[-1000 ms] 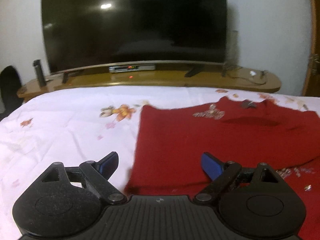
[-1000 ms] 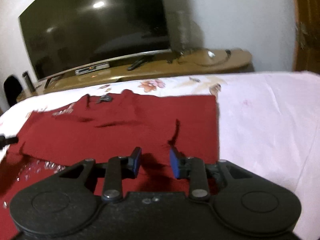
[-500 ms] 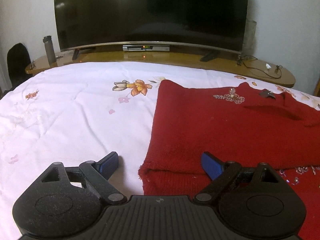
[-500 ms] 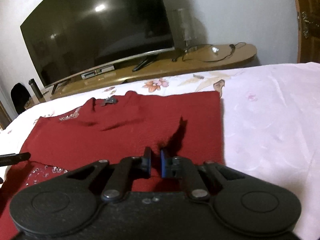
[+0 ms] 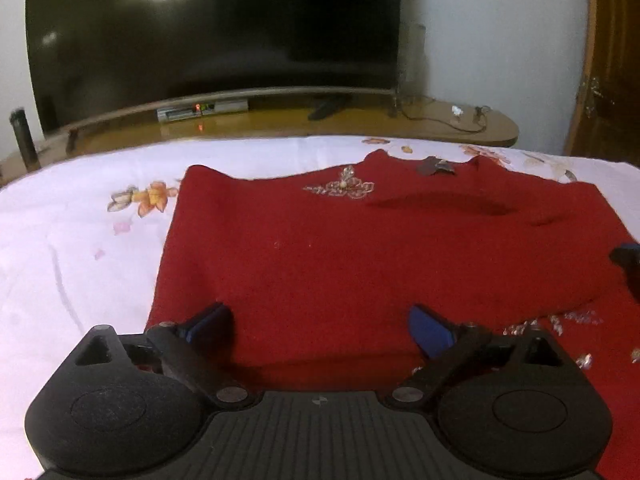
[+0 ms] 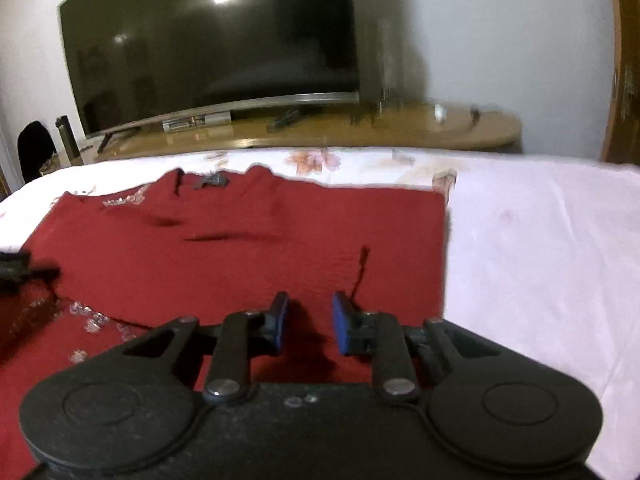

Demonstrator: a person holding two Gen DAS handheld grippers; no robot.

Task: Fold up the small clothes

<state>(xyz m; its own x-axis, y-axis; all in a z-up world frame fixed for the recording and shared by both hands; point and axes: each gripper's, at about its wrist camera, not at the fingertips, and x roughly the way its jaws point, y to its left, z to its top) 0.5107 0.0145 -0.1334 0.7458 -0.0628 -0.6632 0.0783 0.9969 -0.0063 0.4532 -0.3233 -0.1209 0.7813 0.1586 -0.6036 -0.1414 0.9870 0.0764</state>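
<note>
A small red knitted garment (image 5: 360, 248) with silver beadwork lies on the white flowered bedsheet (image 5: 80, 248), its upper part folded down over the lower part. My left gripper (image 5: 320, 326) is wide open and empty over the garment's near left part. The garment also shows in the right wrist view (image 6: 240, 248). My right gripper (image 6: 308, 322) is open by a narrow gap, empty, low over the garment's near right part. A small pinched ridge of cloth (image 6: 362, 264) stands up just beyond it. The right gripper's tip shows at the left wrist view's right edge (image 5: 628, 258).
A large dark television (image 5: 212, 40) stands on a curved wooden shelf (image 5: 360, 120) behind the bed. A dark bottle (image 5: 22, 138) stands at the shelf's left end, cables at its right end. A wooden door (image 5: 612, 60) is at the right. Bare bedsheet (image 6: 540, 260) lies right of the garment.
My right gripper was nearly shut half a second ago and has opened, leaving a raised ridge in the cloth. My left gripper has moved right, over the garment, still wide open.
</note>
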